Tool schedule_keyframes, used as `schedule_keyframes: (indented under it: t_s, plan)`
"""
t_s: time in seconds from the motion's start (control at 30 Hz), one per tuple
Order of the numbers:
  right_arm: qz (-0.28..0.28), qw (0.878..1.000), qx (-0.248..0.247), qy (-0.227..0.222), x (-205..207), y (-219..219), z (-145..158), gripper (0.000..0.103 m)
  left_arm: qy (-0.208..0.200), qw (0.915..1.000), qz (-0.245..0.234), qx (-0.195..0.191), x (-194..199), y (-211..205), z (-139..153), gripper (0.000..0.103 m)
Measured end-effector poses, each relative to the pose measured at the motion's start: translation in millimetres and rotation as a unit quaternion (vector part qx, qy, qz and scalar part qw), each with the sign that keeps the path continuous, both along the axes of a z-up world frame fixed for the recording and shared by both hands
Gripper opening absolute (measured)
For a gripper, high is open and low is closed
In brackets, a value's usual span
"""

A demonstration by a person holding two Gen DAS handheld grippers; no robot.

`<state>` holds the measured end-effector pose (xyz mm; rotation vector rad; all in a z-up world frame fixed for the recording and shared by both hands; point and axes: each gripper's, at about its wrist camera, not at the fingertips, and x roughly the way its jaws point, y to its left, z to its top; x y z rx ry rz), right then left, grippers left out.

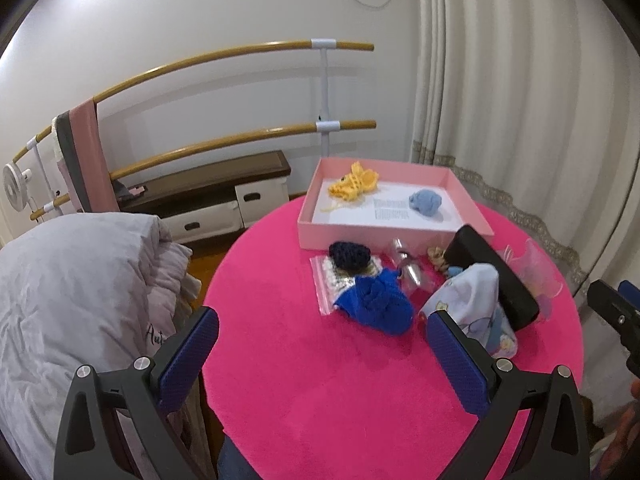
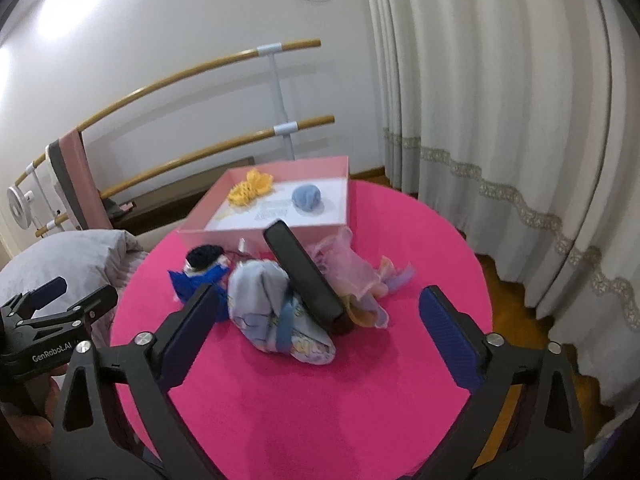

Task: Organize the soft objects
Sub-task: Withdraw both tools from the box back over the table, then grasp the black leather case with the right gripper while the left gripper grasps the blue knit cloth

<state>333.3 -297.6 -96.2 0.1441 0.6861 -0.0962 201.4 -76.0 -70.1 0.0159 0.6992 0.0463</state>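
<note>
A pink box (image 1: pixel 308 236) (image 2: pixel 240 236) stands at the far side of the round pink table (image 1: pixel 320 380) (image 2: pixel 320 400). It holds a yellow knit piece (image 1: pixel 354 185) (image 2: pixel 250 189) and a light blue knit ball (image 1: pixel 426 202) (image 2: pixel 307 197). In front of it lie a royal blue knit piece (image 1: pixel 376 304) (image 2: pixel 200 278), a dark navy knit piece (image 1: pixel 350 256) (image 2: pixel 205 257), a pale printed cloth bundle (image 1: pixel 474 304) (image 2: pixel 272 308) and sheer pink fabric (image 1: pixel 536 272) (image 2: pixel 348 268). My left gripper (image 1: pixel 322 332) is open and empty above the table. My right gripper (image 2: pixel 314 312) is open and empty, near the bundle.
A black case (image 1: pixel 492 276) (image 2: pixel 304 276) leans among the cloths. A clear zip bag (image 1: pixel 336 284) and a shiny metal object (image 1: pixel 412 272) lie by the knits. A grey duvet (image 1: pixel 72 300) is left of the table, curtains (image 2: pixel 500 120) right, wooden rails (image 1: pixel 240 136) behind.
</note>
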Motion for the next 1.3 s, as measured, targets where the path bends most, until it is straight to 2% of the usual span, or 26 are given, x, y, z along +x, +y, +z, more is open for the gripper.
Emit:
schedule_keyframes:
  t_s: [0.03,0.1,0.3,0.7,1.0,1.3]
  plan:
    - [0.000,1.000,0.001,0.004,1.4,-1.4,-2.7,0.094,0.006,1.0000,-0.001,0.001,4.2,-1.6,-4.4,0.103]
    - [0.002,1.000,0.008,0.015,5.7,-6.9,-10.8,0.081,0.018,0.9998,-0.002,0.003,14.1,-5.3,-13.5,0.103]
    - [0.024,0.999,0.024,0.038,20.2,-13.2,-28.7,0.059,0.043,0.9991,0.000,0.006,43.4,-11.4,-37.5,0.103]
    - [0.074,0.994,0.043,0.072,61.4,-11.6,-63.4,0.046,0.078,0.9968,0.000,0.016,98.4,-26.1,-80.4,0.103]
    - [0.092,0.990,0.034,0.104,91.6,-11.0,-89.3,0.042,0.092,0.9956,0.002,0.019,131.6,-28.2,-105.1,0.103]
    - [0.090,0.990,0.037,0.105,93.3,-14.6,-91.6,0.029,0.095,0.9955,-0.006,-0.003,155.4,-25.2,-119.8,0.103]
